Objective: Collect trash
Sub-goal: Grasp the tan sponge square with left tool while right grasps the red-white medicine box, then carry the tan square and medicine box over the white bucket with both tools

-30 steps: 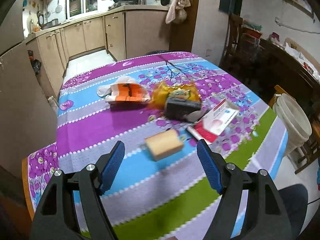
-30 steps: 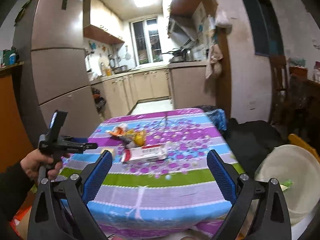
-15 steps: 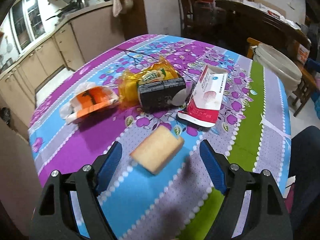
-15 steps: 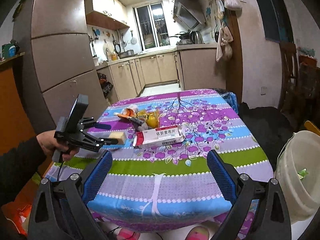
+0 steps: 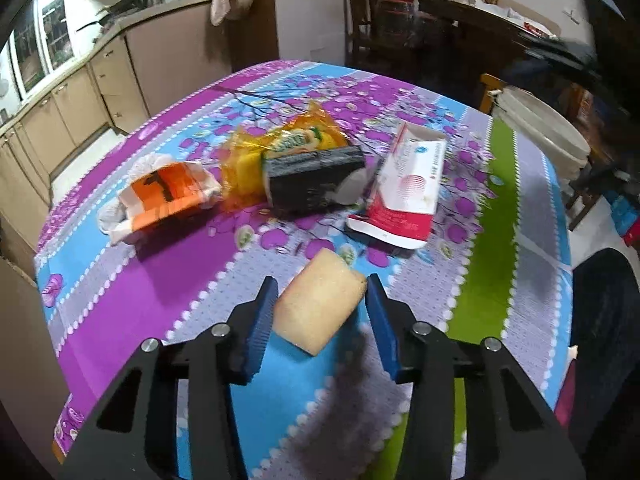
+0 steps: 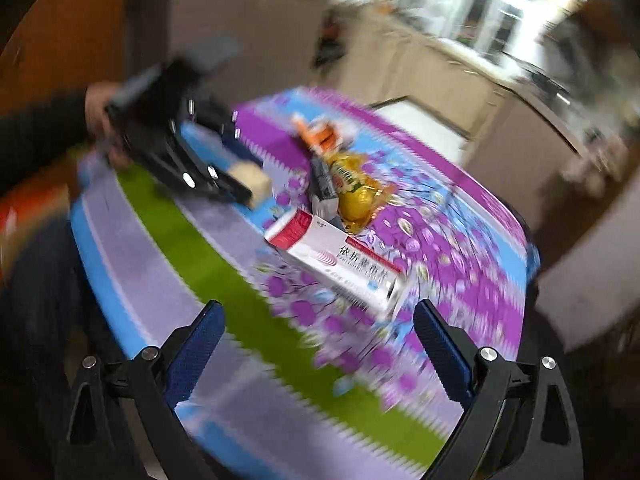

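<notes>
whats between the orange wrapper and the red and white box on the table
In the left wrist view, a yellow snack bag and a black carton lie between the orange wrapper and the red and white box.

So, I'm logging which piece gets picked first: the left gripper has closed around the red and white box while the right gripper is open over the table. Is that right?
Not quite. The left gripper has just been closing around the tan sponge block, not the red and white box, which lies apart, as the left wrist view shows. The right gripper is open over the table.
</notes>
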`<state>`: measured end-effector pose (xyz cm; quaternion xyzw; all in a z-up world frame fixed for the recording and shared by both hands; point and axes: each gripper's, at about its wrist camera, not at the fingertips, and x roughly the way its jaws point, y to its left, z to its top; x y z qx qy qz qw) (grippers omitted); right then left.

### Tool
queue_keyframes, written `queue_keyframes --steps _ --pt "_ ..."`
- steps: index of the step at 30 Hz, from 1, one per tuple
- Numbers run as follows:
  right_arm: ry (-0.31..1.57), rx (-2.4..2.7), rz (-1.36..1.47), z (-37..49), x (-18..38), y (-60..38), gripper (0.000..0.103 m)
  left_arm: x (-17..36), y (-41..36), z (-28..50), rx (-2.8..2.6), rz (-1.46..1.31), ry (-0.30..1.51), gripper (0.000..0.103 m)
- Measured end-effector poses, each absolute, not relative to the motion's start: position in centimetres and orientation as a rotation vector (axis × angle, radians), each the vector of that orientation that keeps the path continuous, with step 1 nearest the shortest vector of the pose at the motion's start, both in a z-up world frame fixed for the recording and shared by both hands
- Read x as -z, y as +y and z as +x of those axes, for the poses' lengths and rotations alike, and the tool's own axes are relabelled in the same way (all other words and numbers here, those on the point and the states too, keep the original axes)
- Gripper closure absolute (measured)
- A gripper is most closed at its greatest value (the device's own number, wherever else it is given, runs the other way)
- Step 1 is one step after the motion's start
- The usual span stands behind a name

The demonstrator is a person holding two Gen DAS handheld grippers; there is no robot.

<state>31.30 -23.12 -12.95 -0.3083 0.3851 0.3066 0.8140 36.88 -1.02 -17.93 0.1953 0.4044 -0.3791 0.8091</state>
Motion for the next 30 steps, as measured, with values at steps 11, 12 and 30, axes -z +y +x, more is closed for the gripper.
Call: queue_keyframes --steps 11,12,30 --pt "1.005 -0.861 -1.018 39.2 19.3 -18.0 0.008 18.0 -1.6 37.2 0.876 0.441 0.916 0.060" --pt "1.015 -0.870 -1.020 39.6 19.6 -17.8 0.008 18.0 -1.6 37.2 0.879 0.444 0.916 0.060" --pt "0.999 -0.727 -0.597 33.8 17.8 -21.9 0.056 18.1 -2.3 35.3 0.659 0.390 0.862 0.064"
